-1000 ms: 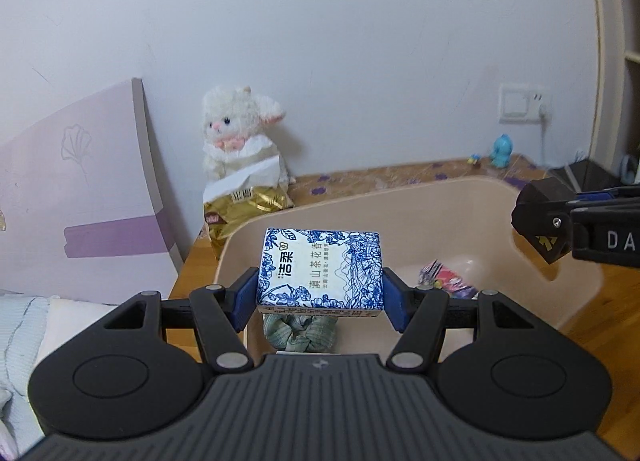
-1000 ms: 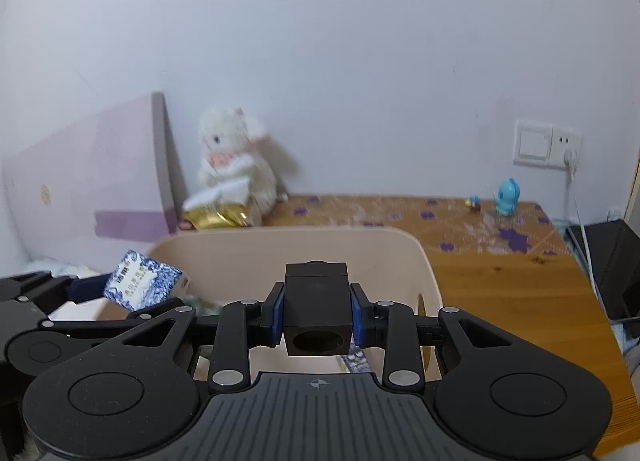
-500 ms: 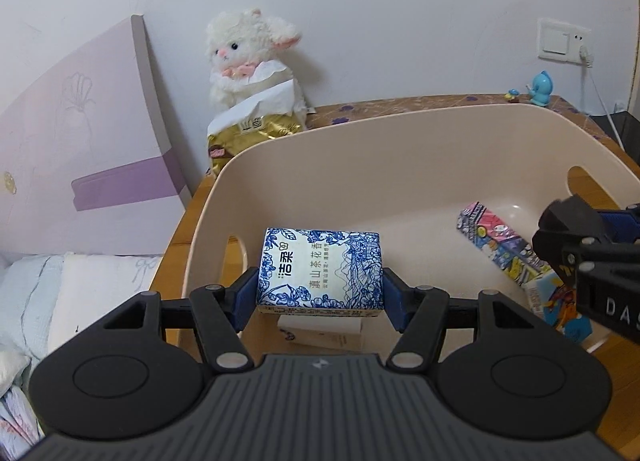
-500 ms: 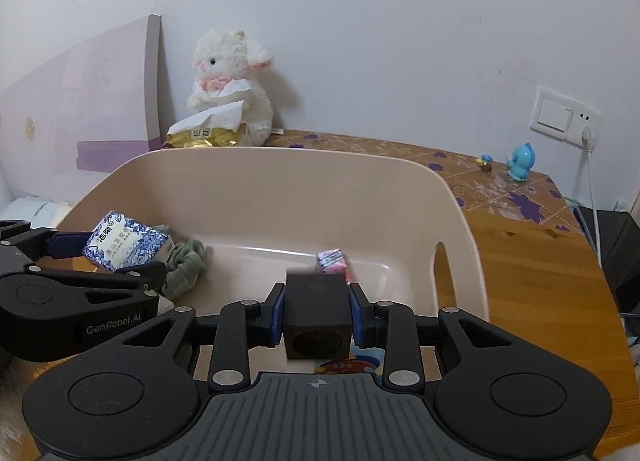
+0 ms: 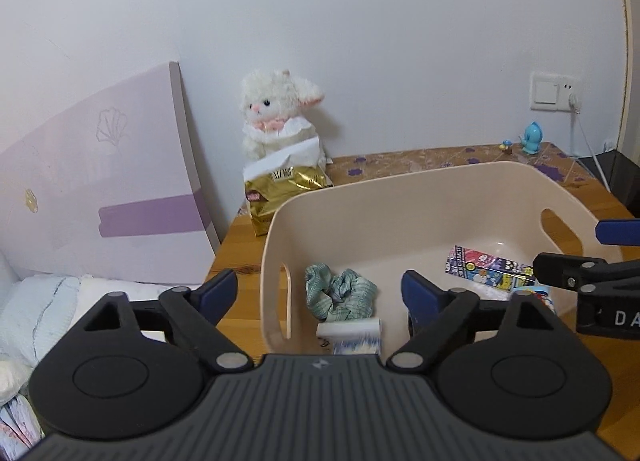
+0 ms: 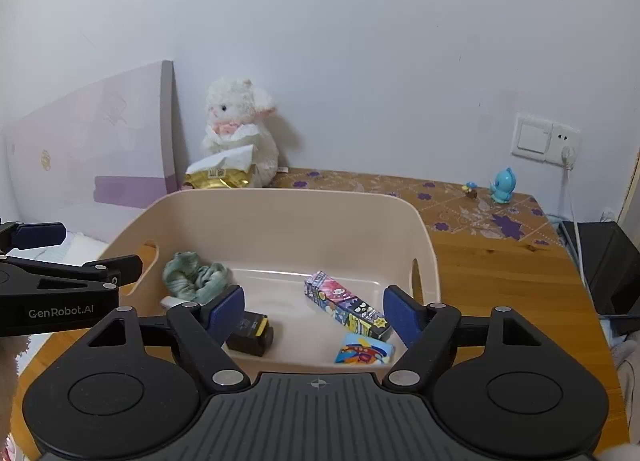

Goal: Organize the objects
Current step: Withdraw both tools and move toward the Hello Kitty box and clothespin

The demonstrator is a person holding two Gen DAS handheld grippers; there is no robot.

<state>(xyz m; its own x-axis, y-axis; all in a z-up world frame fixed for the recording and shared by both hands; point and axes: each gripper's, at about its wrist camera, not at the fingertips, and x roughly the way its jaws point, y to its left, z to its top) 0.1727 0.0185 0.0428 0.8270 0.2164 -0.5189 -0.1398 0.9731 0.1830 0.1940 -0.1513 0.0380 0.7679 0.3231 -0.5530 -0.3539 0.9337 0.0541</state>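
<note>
A beige plastic bin [image 5: 400, 189] [image 6: 288, 201] stands on the wooden table. My left gripper [image 5: 320, 293] is open and empty over its left end. The blue-and-white tissue pack [image 5: 352, 337] lies in the bin just below it, blurred, beside a green scrunchie [image 5: 340, 295] [image 6: 192, 273]. My right gripper [image 6: 312, 309] is open and empty over the bin's near side. The black block [image 6: 250, 335] lies on the bin floor by its left finger. A patterned long box [image 6: 348, 307] [image 5: 488, 265] and a small colourful packet [image 6: 362, 349] also lie inside.
A white plush lamb [image 5: 276, 117] [image 6: 236, 129] and a gold bag [image 5: 280, 189] stand behind the bin at the wall. A lilac board [image 5: 100, 197] leans at the left over bedding [image 5: 40, 313]. A blue figurine [image 6: 504, 185] and wall socket [image 6: 546, 137] are at the right.
Both grippers have opened. The tissue pack dropped from my left gripper and the black block from my right; both now lie in the bin. Both grippers have pulled back and up.
</note>
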